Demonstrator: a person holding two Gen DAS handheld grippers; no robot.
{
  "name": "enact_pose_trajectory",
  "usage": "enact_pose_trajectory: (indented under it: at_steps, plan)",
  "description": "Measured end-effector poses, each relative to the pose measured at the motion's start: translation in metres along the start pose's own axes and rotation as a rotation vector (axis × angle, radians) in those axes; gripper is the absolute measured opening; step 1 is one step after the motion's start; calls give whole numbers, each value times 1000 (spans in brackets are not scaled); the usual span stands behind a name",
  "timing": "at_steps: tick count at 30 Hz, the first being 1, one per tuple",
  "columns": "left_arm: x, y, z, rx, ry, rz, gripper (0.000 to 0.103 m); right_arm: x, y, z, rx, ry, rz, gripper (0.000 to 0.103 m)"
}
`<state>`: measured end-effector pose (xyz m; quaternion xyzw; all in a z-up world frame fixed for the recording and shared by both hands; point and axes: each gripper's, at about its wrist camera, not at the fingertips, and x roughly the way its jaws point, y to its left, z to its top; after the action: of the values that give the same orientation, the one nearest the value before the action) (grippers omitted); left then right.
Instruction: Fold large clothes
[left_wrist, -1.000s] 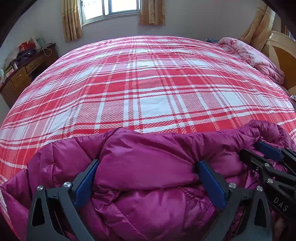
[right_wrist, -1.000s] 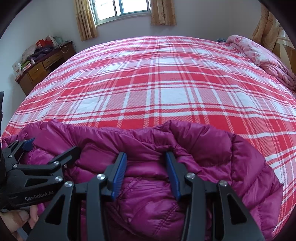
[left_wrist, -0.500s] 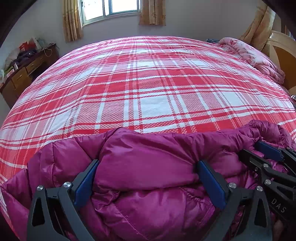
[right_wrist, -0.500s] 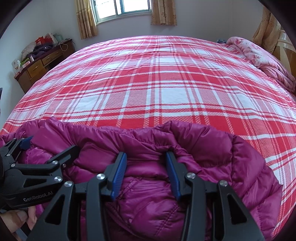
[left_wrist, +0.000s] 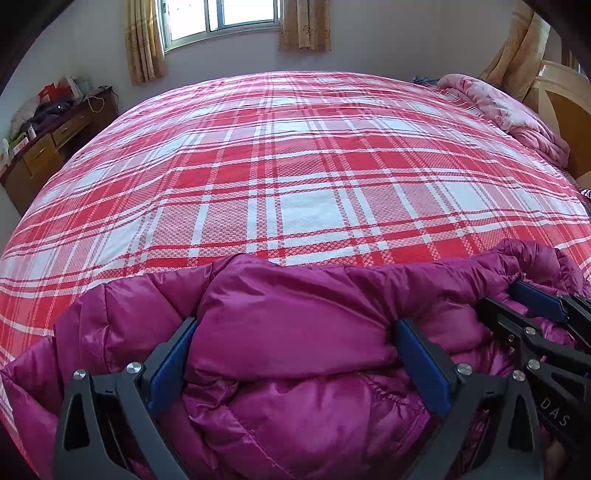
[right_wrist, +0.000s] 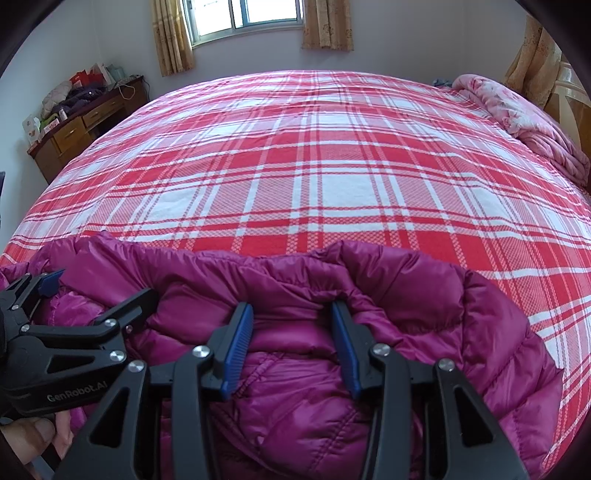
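I see left gripper (left_wrist: 295, 354) clamping wide fold of magenta down jacket (left_wrist: 295, 406); right gripper (right_wrist: 291, 332) pinching narrower fold, on red plaid bedspread (left_wrist: 295, 184)

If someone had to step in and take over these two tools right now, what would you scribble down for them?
Left tool: jaws wide, a thick bunch of the purple down jacket fills the gap and the pads press its sides.
Right tool: jaws narrower, pinching a ridge of the same jacket near its far edge.
Jacket: bunched at the near edge of the bed with the red plaid cover; the rest of the cover is bare, a pink quilt lies at the far right.
Done: both grips appear set.
Left: no neat fold shows yet; probably spread it, then fold.
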<state>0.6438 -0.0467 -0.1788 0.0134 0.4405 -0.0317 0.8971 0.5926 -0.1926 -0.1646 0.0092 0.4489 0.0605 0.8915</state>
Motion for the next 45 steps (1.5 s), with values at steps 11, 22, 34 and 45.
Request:
enact_pose_trajectory:
  at_steps: [11, 22, 34, 45]
  plan:
    - [-103, 41, 5, -79, -96, -96, 102, -109, -30, -7, 21, -109, 31, 77]
    - [-230, 96, -198, -49, -95, -66, 102, -215, -72, -177, 66, -7, 5, 80]
    - [-289, 117, -347, -82, -93, -30, 102, -277, -87, -323, 188, 57, -2, 80]
    - [-292, 107, -383, -82, -44, -168, 102, -286, -66, -373, 219, 72, 65, 43]
